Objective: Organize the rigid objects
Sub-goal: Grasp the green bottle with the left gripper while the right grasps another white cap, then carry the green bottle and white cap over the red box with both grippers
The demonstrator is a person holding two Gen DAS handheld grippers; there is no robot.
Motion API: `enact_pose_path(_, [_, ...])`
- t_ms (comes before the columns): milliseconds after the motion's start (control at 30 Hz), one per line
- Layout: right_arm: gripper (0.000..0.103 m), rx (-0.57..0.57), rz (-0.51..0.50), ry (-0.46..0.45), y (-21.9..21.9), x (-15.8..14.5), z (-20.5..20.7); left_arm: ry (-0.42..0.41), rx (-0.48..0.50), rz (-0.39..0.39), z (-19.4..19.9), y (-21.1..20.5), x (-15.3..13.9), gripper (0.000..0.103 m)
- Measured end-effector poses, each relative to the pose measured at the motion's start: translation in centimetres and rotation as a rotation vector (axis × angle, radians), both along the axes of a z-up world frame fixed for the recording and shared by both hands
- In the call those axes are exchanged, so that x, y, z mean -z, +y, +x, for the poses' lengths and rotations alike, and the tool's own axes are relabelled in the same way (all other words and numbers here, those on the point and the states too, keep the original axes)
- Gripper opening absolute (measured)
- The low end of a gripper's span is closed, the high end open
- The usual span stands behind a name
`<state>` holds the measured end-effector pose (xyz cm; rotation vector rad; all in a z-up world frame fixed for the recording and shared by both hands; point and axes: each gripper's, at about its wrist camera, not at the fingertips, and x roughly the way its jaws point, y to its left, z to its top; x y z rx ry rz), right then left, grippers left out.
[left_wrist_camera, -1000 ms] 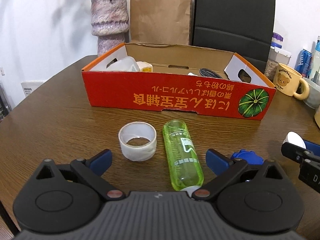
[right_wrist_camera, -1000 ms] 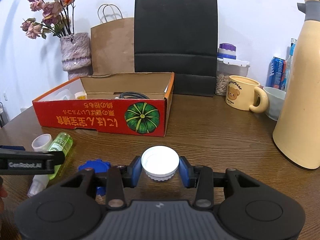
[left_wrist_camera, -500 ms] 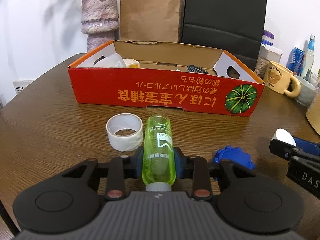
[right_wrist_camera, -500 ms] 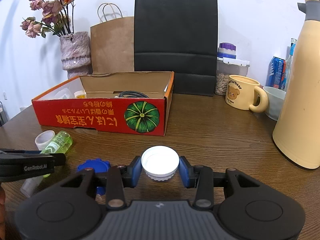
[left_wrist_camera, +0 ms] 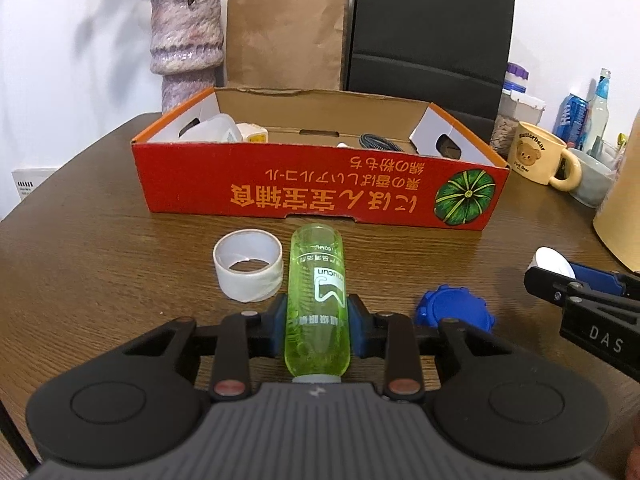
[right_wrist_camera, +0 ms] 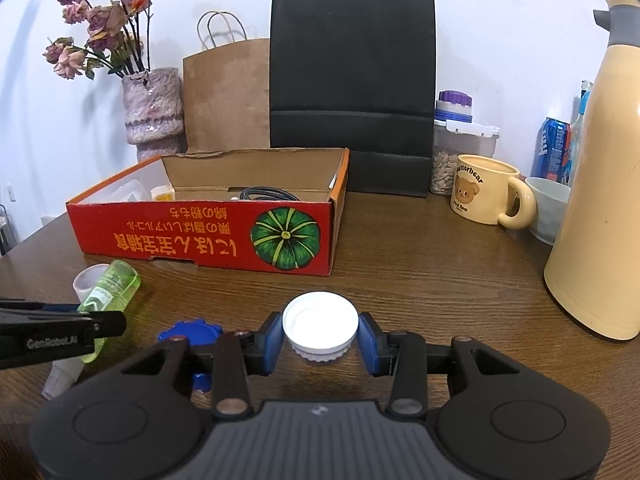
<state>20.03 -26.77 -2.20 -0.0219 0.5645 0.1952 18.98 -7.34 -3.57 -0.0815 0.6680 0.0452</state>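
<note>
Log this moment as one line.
left gripper: shut on green bottle | right gripper: shut on white cap | box: open | tape roll, blue lid: on table

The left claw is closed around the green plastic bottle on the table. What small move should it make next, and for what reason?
Probably lift the translucent green plastic bottle a little, straight up. The left claw pinches it at mid-body while it lies on the brown wooden table, close beside the white tape ring. The open red cardboard box stands just behind, and its wall must be cleared first.
</note>
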Motion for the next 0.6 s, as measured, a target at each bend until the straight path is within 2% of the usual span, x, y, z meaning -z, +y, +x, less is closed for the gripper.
enact_pose_path(600, [0.039,-0.047,0.003,-0.074,2.2,-1.9,-2.9,-0.091,0.05,-0.006,-2.1,0.8,-3.1,0.032])
